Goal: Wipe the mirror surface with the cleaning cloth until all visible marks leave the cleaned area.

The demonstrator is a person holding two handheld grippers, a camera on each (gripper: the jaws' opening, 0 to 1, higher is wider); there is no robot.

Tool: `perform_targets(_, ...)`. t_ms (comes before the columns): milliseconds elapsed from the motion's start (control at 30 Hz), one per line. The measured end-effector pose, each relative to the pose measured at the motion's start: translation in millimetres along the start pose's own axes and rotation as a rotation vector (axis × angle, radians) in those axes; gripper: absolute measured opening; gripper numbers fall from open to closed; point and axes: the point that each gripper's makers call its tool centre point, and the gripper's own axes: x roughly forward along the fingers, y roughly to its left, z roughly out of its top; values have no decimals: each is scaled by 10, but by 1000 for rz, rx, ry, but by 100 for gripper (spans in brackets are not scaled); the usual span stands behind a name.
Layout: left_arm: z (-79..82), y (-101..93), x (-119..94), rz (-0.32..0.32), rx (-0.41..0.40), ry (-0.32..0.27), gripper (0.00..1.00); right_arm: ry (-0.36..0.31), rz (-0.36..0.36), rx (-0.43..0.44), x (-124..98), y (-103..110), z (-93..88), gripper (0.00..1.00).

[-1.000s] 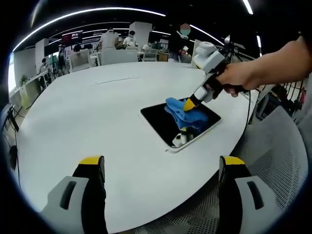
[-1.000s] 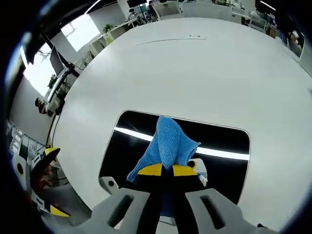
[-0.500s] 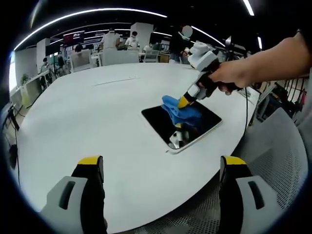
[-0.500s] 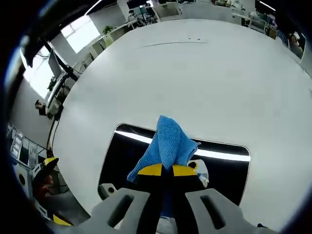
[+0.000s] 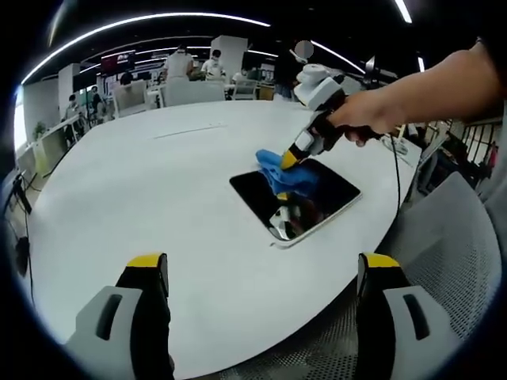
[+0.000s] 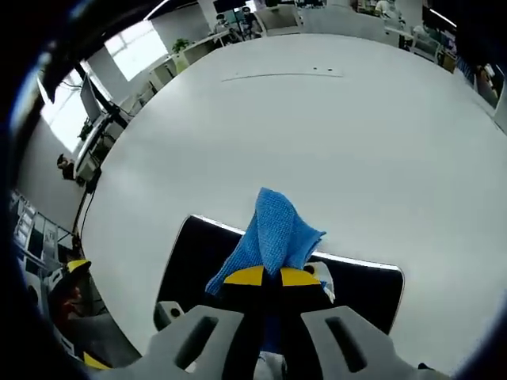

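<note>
A dark rectangular mirror (image 5: 295,204) lies flat on the white round table (image 5: 158,190). My right gripper (image 5: 287,161) presses a blue cleaning cloth (image 5: 283,174) onto the mirror's far edge, held by a person's hand (image 5: 372,119). In the right gripper view the jaws (image 6: 265,277) are shut on the blue cloth (image 6: 273,233), which overlaps the mirror's far rim (image 6: 198,253). My left gripper (image 5: 265,269) hangs open over the table's near edge, well short of the mirror, nothing between its fingers.
A grey mesh chair (image 5: 444,261) stands to the right of the table. A cable (image 5: 396,190) runs off the table's right side. Desks and people fill the office at the back (image 5: 190,75).
My right gripper has slid the cloth across the mirror toward its far edge. The left gripper has stayed put.
</note>
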Motion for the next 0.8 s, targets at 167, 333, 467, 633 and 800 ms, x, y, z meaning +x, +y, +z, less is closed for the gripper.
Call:
perform_targets(167, -6, 8, 1, 3, 0, 2, 99, 4, -2, -5, 11, 11, 28, 0)
perform_targets(333, -3, 2, -4, 2, 1, 1, 99, 6, -1, 3, 25, 7, 35, 0)
perform_targets(467, -10, 7, 0, 5, 2, 5, 99, -10, 1, -4, 60, 22, 77, 0)
perform_targets(633, -13, 21, 3, 11, -1, 7, 99, 1, -3, -30, 79, 44, 88, 0)
perform_targets(800, -23, 19, 7, 10, 2, 13, 98, 4, 24, -17, 67, 28, 79, 0)
